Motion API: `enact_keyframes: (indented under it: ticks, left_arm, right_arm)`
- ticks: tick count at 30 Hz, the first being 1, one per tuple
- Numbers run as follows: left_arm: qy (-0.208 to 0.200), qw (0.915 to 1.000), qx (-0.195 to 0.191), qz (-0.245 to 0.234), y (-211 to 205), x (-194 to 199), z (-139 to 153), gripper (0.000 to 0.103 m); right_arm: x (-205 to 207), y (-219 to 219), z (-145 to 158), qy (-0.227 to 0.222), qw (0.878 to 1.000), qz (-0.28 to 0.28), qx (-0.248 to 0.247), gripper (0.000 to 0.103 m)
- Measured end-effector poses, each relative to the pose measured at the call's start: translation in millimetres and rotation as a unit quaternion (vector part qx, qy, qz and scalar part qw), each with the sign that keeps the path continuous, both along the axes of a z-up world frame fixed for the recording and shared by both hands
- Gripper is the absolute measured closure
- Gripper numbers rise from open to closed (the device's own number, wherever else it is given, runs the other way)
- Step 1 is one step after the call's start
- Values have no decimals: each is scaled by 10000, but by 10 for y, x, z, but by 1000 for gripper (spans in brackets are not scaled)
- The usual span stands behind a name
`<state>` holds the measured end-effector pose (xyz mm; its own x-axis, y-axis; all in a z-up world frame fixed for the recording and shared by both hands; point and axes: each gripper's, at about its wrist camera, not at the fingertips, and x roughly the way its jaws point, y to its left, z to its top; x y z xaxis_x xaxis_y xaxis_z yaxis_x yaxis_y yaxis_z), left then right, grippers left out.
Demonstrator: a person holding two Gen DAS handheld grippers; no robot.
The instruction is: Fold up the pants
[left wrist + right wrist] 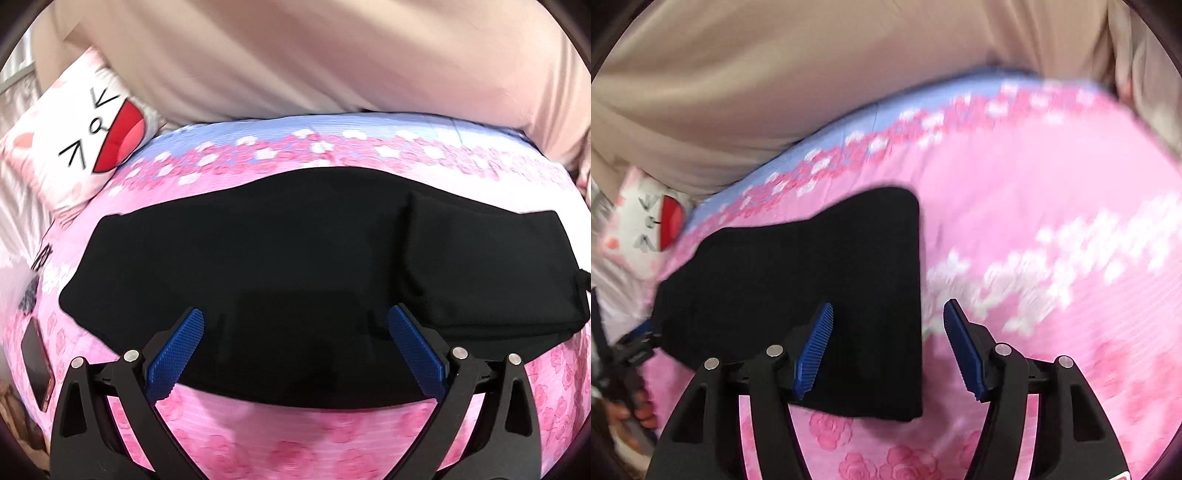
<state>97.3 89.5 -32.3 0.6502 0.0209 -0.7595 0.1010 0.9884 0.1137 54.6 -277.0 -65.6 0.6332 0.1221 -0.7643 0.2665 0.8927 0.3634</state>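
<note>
Black pants (258, 240) lie folded in a long band across the pink flowered bedsheet (295, 424); a thicker doubled layer sits at their right end. My left gripper (295, 312) hangs open and wide over the near edge of the pants, holding nothing. In the right wrist view the pants (812, 251) end in a straight edge. My right gripper (889, 305) is open above that edge. Its left pad is over the black cloth and its right pad over the bare sheet (1034, 221). No cloth is pinched between its jaws.
A white pillow with a cartoon face (85, 147) lies at the far left of the bed. A phone in a pink case (37, 369) rests near the left edge. Beige fabric (295, 55) rises behind the bed. A hand (642, 410) shows at the lower left.
</note>
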Motion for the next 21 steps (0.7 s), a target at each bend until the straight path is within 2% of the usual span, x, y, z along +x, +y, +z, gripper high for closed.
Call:
enact_keyframes:
  ticks: [2,4,7,10,12,14,15,16,17,18,19,21]
  left_arm:
    - [39,9999,69,-95,-130,-21,-13,5]
    - [77,9997,112,-179,-240,-58,-18,5]
    - [198,9995,152,-174,-336,-68,-52,5]
    - [331,9990,266,-127,-459,-40,-98,5]
    - [336,9986,395,-118,-547,-38,-108,5]
    - [364,9984,381,-201,-637,-51,-108,5]
    - [386,9983,371,-249,-697,-60,-107,5]
    - [385,9981,394,-292,-757,-71,-107,5]
    - [371,9978,453,-309,-807,-78,-108,5]
    - [337,9975,521,-340,-869,-90,-107,5]
    - [323,9974,530,-378,-911,-103,-110,5]
    - [368,9971,479,-464,-971,-119,-141,5]
  right_arm:
    - [48,41,-121,-31,9998,123,174,37]
    - [62,99,-128,-204,9996,138,99,36]
    - [116,297,-80,-351,9978,442,-341,71]
    - [64,298,97,-556,9947,489,-711,80]
    - [18,196,233,-653,9913,416,-1068,82]
    - [-48,15,315,-664,9917,394,-1025,83]
    - [-112,-107,350,-654,9913,276,-1106,84]
    - [-162,-178,388,-588,9877,75,-1450,96]
    - [-241,-278,431,-510,9799,-260,-1910,103]
    - [-378,-492,489,-404,9671,-788,-2385,103]
    - [-491,-713,514,-323,9653,-1063,-2362,103]
    - [-723,-1048,567,-387,9714,-1466,-1829,103]
